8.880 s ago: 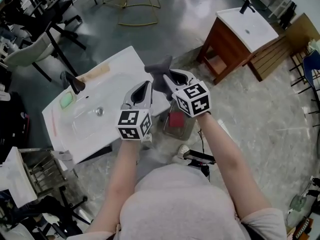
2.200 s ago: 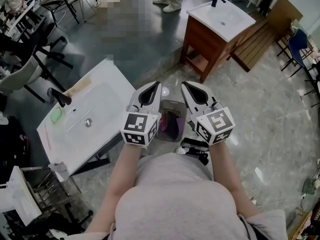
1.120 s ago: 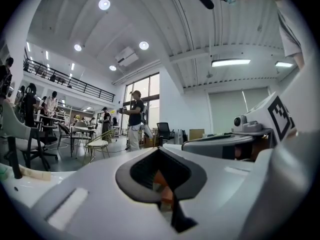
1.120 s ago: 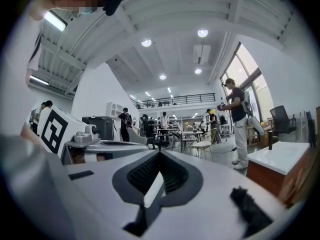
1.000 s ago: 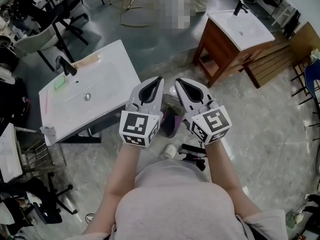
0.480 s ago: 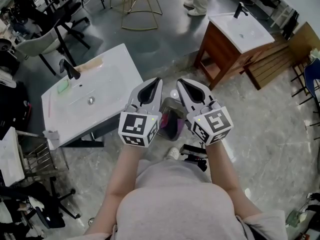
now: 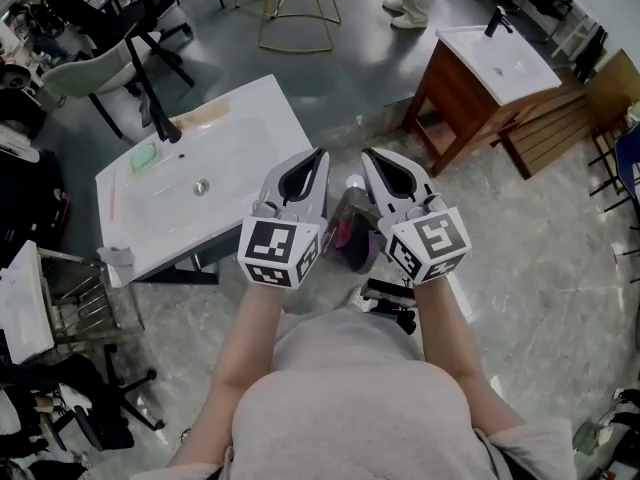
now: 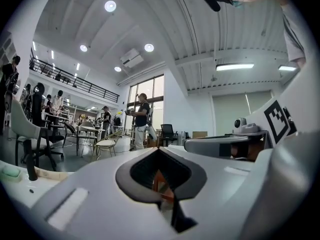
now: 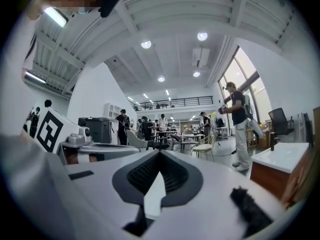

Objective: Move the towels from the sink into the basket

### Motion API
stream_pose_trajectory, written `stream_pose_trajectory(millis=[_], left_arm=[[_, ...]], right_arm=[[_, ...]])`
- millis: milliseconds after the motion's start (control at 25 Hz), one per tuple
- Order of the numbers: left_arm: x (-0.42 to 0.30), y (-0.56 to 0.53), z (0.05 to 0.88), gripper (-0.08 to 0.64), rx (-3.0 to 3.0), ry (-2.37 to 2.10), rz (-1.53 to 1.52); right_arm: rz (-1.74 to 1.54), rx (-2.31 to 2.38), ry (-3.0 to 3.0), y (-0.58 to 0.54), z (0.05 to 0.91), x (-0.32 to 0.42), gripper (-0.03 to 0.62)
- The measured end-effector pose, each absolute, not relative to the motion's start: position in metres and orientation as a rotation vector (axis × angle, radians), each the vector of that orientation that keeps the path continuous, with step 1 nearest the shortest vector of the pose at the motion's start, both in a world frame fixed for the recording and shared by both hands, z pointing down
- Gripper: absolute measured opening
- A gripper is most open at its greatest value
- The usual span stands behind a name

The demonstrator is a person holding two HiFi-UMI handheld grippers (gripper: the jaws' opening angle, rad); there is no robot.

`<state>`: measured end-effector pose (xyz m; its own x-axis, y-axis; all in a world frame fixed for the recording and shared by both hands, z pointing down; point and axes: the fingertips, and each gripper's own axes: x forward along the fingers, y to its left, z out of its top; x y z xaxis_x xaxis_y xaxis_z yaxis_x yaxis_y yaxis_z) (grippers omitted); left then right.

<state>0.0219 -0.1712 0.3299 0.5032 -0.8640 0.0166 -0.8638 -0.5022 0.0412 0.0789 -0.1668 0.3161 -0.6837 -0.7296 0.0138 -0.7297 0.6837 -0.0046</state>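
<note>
The task looks finished, or very nearly so. In the head view the white sink (image 7: 250, 118) at the upper left shows a bare basin. Only its drain (image 7: 201, 186), the dark faucet (image 7: 160, 120) and a green pad (image 7: 145, 155) near the faucet can be seen, plus a pale beige strip (image 7: 205, 118) along the far rim. No towel is visible in the basin or on its rim.

The basket (image 7: 350, 204) stands on the floor at the centre of the frame, just right of the sink and partly hidden by the two tools. Inside it lie a pink towel (image 7: 343, 234) and a darker purple one (image 7: 362, 250), bunched together. How many towels are in there cannot be told, since the tools cover much of it.

The left tool (image 7: 316, 156) and the right tool (image 7: 372, 155) are held side by side above the basket, pointing toward the top of the frame. Each tool's own view shows its jaws brought together at the tips with nothing between them: left tool (image 8: 159, 151), right tool (image 9: 160, 153). Neither one carries a towel.

As a judgement, nothing seems left to move, unless a towel lies somewhere these views do not reach. A second sink on a wooden cabinet (image 7: 500, 53) at the upper right also looks bare and plays no visible part.
</note>
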Motion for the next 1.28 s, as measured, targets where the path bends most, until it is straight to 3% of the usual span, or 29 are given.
stream_pose_trajectory(millis=[1280], left_arm=[[-0.166, -0.108, 0.313, 0.008, 2.625, -1.709, -0.044]], right_arm=[[-0.004, 1.088, -2.934, -0.112, 0.307, -0.105, 0.018]])
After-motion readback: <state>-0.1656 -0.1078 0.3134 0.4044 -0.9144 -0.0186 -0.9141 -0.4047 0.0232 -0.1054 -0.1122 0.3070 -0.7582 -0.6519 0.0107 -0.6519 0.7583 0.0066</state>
